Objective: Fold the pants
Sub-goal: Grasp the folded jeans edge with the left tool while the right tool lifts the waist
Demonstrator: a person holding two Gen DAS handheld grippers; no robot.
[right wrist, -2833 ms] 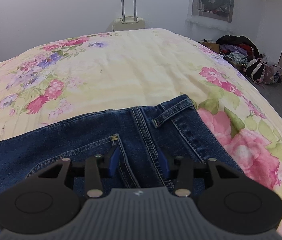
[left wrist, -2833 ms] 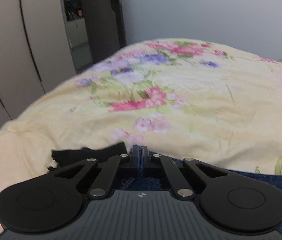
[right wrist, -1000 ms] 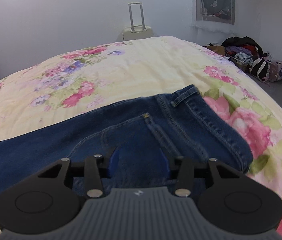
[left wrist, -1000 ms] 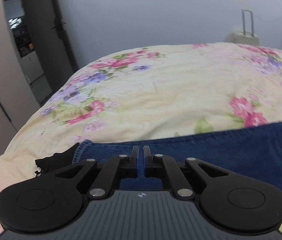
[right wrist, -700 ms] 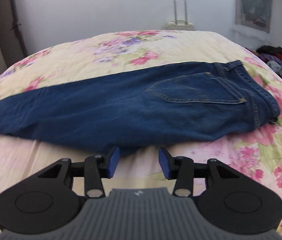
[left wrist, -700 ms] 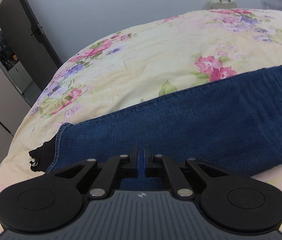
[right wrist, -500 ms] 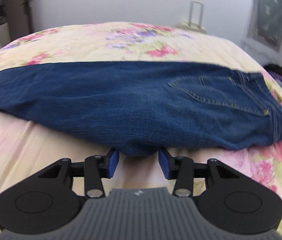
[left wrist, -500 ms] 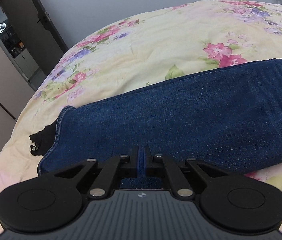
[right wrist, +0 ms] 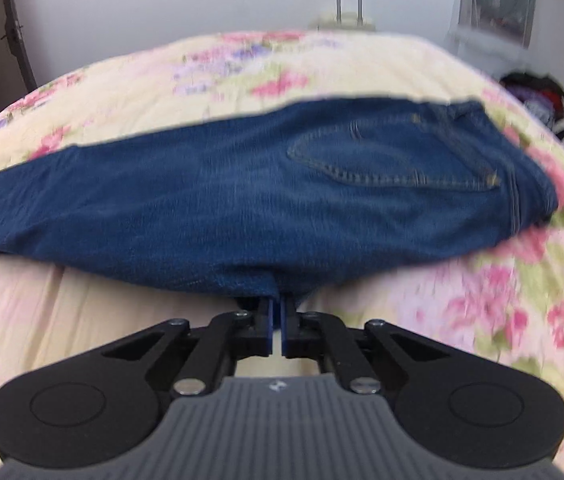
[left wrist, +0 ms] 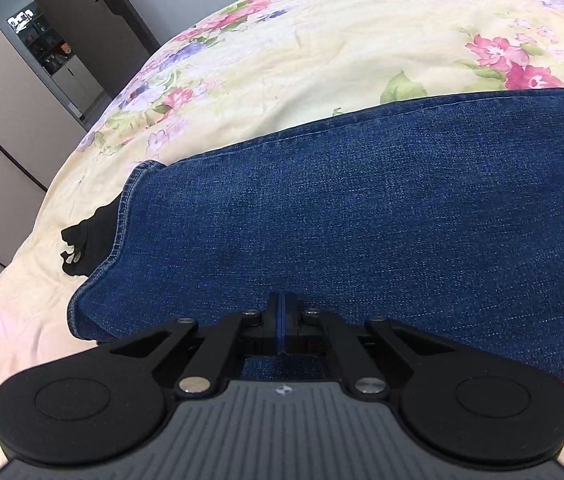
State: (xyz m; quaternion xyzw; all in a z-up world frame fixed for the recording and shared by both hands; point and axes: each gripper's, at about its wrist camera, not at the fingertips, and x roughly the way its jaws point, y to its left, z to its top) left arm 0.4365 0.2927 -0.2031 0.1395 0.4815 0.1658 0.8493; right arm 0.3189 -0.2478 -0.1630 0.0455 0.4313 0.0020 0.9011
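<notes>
Left claw [left wrist: 281, 312] shut over jeans [left wrist: 362, 216] leg; right claw [right wrist: 277, 312] clamped on near edge; bedspread [right wrist: 62, 320] bare alongside.

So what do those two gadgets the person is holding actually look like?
Both match: the left gripper and right gripper each have a ribbed grey body with a small white logo, two round black discs, black linkage bars with silver rivets, and slim black fingers lined with blue pads. No cables or sleeves show.
</notes>
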